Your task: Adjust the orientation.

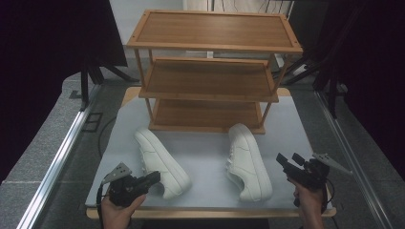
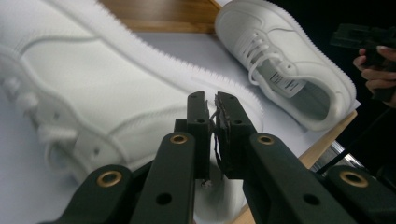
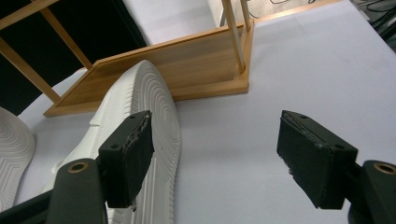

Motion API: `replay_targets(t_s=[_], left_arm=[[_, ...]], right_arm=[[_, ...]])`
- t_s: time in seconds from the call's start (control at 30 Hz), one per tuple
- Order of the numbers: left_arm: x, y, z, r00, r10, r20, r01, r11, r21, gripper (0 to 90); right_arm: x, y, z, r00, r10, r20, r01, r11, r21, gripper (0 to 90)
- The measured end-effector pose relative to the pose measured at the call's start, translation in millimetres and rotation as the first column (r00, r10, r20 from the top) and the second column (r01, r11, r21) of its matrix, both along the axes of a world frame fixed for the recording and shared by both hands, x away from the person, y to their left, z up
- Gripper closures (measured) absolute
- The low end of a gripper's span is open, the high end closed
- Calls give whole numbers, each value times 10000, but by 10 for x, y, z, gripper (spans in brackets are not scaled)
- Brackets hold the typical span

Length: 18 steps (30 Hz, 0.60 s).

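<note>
Inside right white sneaker (image 2: 299,84), tongue label (image 2: 284,82) (print unreadable), left tool (image 2: 213,103) closed.

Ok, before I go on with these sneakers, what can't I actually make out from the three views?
- Left gripper: its view shows the jaws nearly together at the left sneaker's heel; whether fabric is pinched is hidden by the jaws themselves.
- Left sneaker's laces: blurred in the left gripper view.
- Right sneaker: upper hidden by its own sole in the right gripper view; heel cut off by the bottom edge.
- Label inside the right sneaker: too small to read in the left gripper view.
- Shoe rack: its lowest shelf is partly hidden by the shelves above in the high view.
</note>
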<state>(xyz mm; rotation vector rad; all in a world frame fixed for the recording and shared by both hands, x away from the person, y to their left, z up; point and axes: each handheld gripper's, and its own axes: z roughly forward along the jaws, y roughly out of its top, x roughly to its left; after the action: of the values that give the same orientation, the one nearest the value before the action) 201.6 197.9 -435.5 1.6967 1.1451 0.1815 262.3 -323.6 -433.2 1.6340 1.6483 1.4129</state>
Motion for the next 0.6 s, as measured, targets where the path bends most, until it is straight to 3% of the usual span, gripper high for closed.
replay_targets(t_s=[0.23,0.5,0.6], left_arm=[[-120,39,-169,9989,156,-447,-152,9998,90,868],[-43,-18,-359,9948,-24,-1022,34,9999,98,861],[-23,-61,-376,9950,-3,-1002,17,9999,139,860]], right_arm=[[-1,-21,44,9999,-5,126,4,9999,109,274],[-2,-43,46,9998,-147,99,146,9998,114,275],[-4,-40,38,9999,-145,74,145,9999,67,276]])
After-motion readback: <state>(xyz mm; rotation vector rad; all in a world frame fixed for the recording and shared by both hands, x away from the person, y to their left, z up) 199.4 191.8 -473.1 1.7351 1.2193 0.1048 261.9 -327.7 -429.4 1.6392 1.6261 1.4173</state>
